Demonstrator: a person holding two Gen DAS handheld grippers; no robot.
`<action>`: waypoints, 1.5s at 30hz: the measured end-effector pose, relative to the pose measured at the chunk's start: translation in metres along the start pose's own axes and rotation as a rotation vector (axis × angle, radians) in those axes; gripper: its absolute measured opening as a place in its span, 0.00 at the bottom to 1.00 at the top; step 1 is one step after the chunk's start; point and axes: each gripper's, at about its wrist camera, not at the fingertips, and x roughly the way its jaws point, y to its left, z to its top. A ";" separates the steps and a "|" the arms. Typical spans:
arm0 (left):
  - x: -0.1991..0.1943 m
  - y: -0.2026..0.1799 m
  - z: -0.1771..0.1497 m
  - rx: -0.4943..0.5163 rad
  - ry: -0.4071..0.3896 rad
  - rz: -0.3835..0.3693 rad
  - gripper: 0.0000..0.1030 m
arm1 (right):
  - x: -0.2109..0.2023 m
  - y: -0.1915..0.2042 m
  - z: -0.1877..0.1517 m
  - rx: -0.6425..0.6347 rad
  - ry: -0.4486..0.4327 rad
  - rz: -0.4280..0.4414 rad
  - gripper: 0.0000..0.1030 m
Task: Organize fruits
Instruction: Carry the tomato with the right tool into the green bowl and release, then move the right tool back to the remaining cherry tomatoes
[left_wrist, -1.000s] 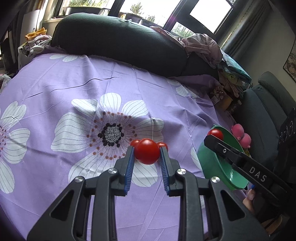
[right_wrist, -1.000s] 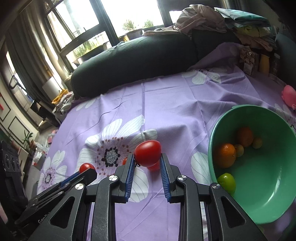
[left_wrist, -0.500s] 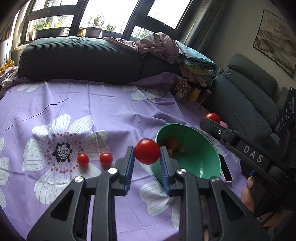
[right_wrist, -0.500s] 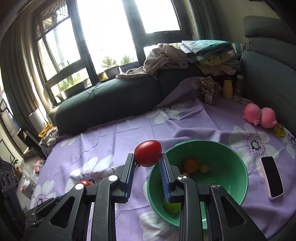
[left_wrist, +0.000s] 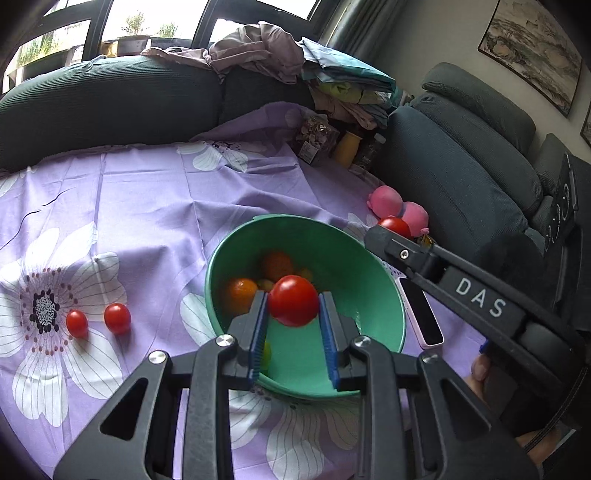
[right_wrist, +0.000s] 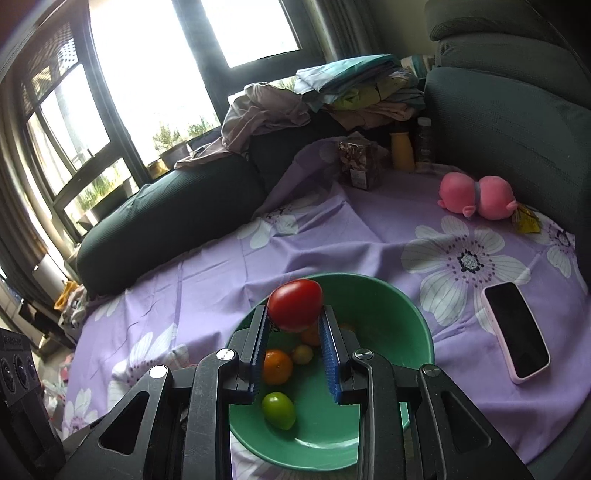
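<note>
Tomatoes are sitting clamped in both tools: the left hand-held gripper (left_wrist: 293, 314) is clenching one tomato (left_wrist: 293, 301) above the green bowl (left_wrist: 369, 280), and the right hand-held gripper (right_wrist: 293, 321) is gripping another tomato (right_wrist: 294, 309) over the bowl's far rim. Oranges (right_wrist: 277, 366) and a green fruit (right_wrist: 279, 410) are lying inside the bowl; two small tomatoes (left_wrist: 117, 318) are waiting on the purple cloth well left of the bowl. Each tomato is looking light, smooth and thin-skinned, likely bruising under hard pressure, so a gentle squeeze across its widest middle is suiting it best.
</note>
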 end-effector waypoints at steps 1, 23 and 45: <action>0.005 -0.002 0.000 0.002 0.014 -0.001 0.26 | 0.003 -0.004 0.000 0.012 0.015 0.004 0.28; 0.058 -0.014 -0.010 -0.007 0.181 -0.017 0.26 | 0.044 -0.036 -0.007 0.051 0.185 -0.108 0.28; -0.030 0.067 -0.002 -0.190 0.024 0.042 0.45 | 0.035 0.014 -0.009 -0.046 0.130 -0.036 0.43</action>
